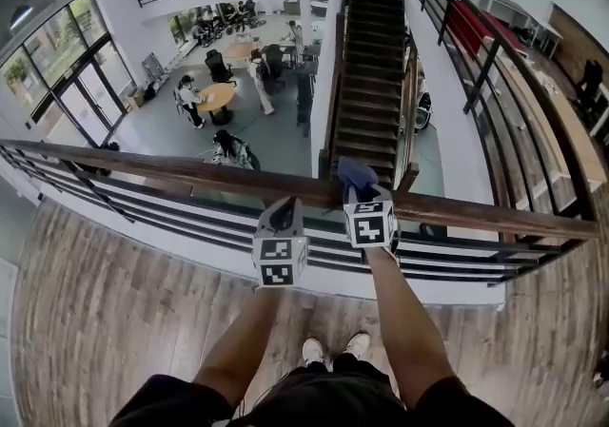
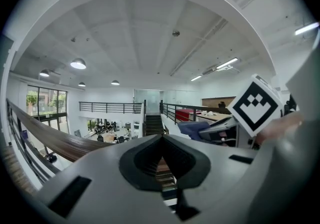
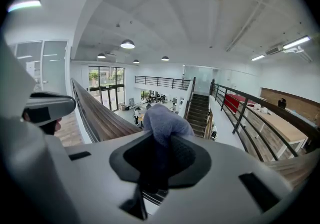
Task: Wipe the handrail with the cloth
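blue cloth [image 1: 354, 174] is pinched in right gripper [image 1: 362, 195] jaws, pressed on the wooden handrail [image 1: 190, 171] top | left gripper [image 1: 283, 209] jaws are closed on nothing, held beside handrail | handrail's long axis is laid crosswise to both jaws

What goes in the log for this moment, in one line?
task: wipe handrail | right gripper: jaws shut on cloth, at the rail | left gripper: jaws shut, empty, beside the rail

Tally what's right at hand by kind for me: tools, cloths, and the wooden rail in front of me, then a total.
Tools: 2 (left tool, right tool)
Cloths: 1 (blue-grey cloth, clamped in the right tool)
Handrails: 1 (wooden handrail)
Total: 4
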